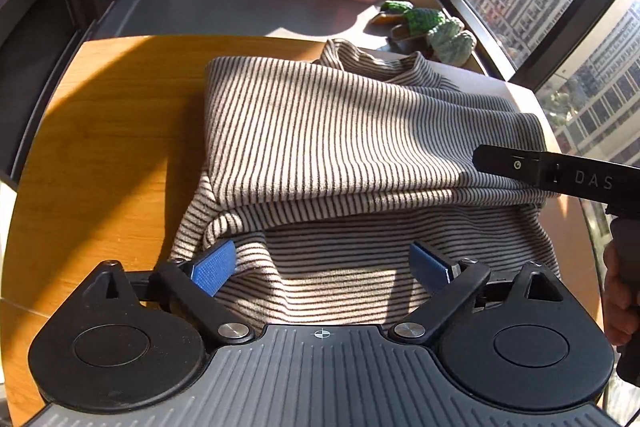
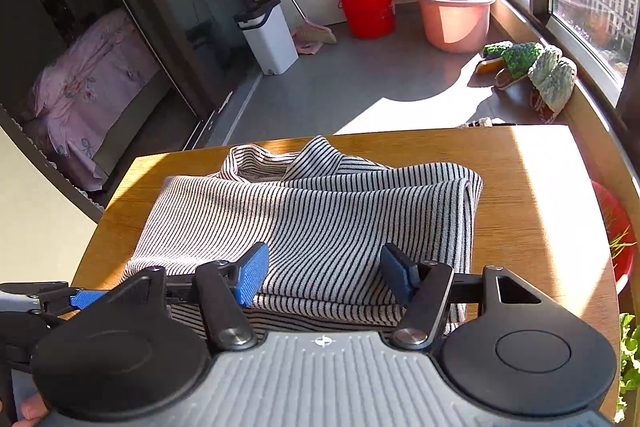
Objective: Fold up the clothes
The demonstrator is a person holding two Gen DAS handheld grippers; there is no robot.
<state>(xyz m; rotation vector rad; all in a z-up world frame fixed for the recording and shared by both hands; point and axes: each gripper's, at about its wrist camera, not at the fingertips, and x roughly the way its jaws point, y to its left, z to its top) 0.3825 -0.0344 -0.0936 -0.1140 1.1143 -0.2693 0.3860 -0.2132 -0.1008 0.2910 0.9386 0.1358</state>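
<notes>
The striped sweater point(image 1: 340, 147) lay folded mid-tabletop point(image 1: 100, 147), collar toward the far edge. The left gripper point(image 1: 322, 261) was spread wide — blue pads point(image 1: 214, 263) over the sweater's near layer, grasping nothing. The right gripper point(image 2: 324, 273) was likewise released, its fingers point(image 2: 254, 273) over the folded near edge; whether they touched the cloth I could not tell.

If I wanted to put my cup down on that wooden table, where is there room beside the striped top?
Bare wood lies left of the folded striped knit top, out to the round wooden table's edge, and as a sunlit strip to its right. The near edge is crowded: the open left gripper and right gripper hover there.
</notes>
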